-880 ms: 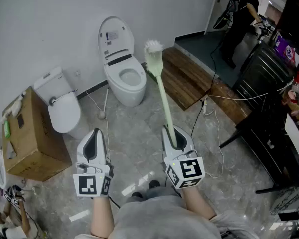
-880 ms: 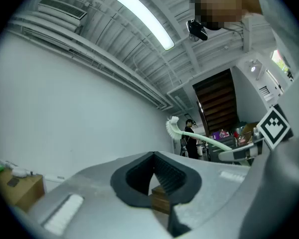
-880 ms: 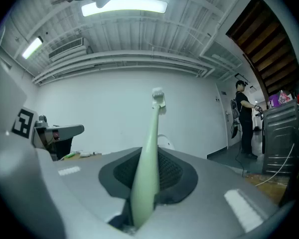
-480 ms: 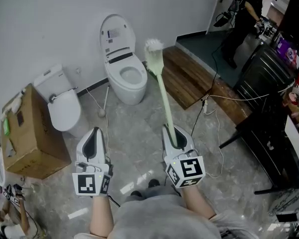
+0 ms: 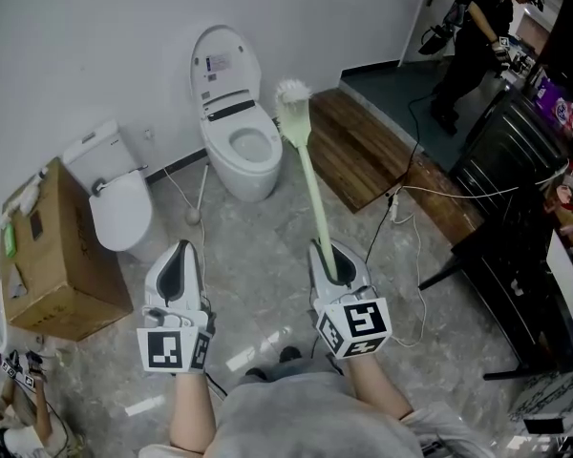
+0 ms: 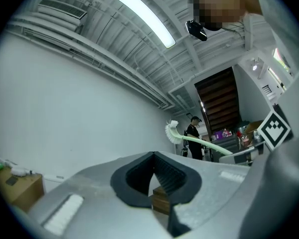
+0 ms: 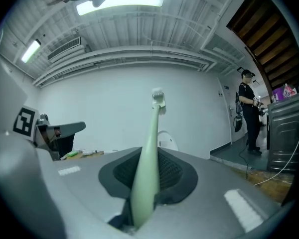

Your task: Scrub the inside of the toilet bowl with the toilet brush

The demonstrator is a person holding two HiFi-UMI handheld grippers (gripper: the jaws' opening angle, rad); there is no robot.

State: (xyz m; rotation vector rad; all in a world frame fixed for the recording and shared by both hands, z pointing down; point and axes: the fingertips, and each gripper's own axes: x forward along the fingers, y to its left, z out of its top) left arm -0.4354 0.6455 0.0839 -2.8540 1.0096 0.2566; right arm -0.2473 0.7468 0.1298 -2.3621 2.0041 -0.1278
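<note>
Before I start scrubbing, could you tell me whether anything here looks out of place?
Yes: a second toilet, lid shut, stands askew beside a cardboard box, and cables trail over the floor.

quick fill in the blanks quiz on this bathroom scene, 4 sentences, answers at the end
1. The right tongs are shut on the toilet brush's pale ____ handle.
2. The left tongs are shut and hold ____.
3. The bristle head is in the air, not yet inside the open toilet's ____.
4. A cardboard ____ stands beside the second toilet, whose lid is down.

Missing words: green; nothing; bowl; box
</note>
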